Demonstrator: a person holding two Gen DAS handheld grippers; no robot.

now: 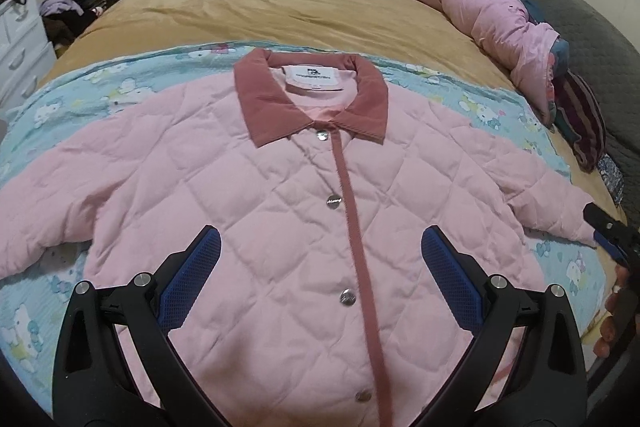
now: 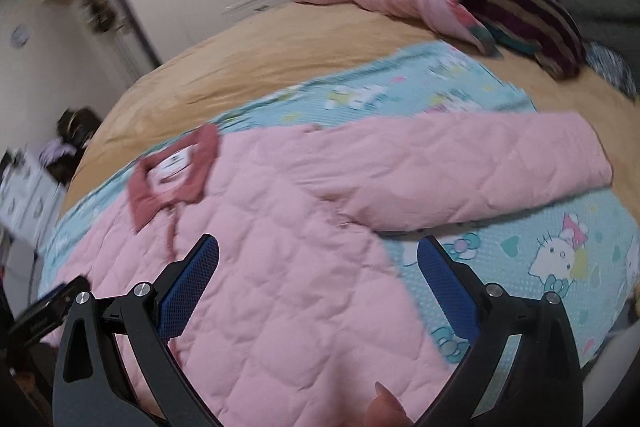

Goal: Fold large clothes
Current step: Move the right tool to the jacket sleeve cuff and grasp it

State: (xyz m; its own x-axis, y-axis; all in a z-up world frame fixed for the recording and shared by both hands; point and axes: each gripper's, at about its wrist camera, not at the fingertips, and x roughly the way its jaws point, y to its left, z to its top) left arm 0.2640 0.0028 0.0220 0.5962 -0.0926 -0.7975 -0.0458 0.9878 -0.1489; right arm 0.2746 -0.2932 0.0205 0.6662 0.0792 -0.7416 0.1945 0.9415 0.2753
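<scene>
A pink quilted jacket [image 1: 280, 195] lies face up and buttoned on a light blue cartoon-print sheet [image 1: 72, 95], its dusty-rose collar [image 1: 308, 95] toward the far side and both sleeves spread out. My left gripper [image 1: 320, 251] hovers open over the jacket's lower front, its blue pads on either side of the placket. In the right wrist view the same jacket [image 2: 280, 227] shows with its right sleeve [image 2: 480, 167] stretched across the sheet [image 2: 520, 259]. My right gripper [image 2: 318, 259] hangs open above the jacket's right side edge, nothing between its fingers.
The bed has a tan cover [image 1: 280, 3]. A crumpled pink quilt [image 1: 500, 15] and striped fabric [image 1: 584, 119] lie at the headboard side. White drawers [image 1: 20, 43] and a bag pile [image 1: 88, 3] stand left of the bed. A person's fingers [image 1: 612, 307] hold the right gripper.
</scene>
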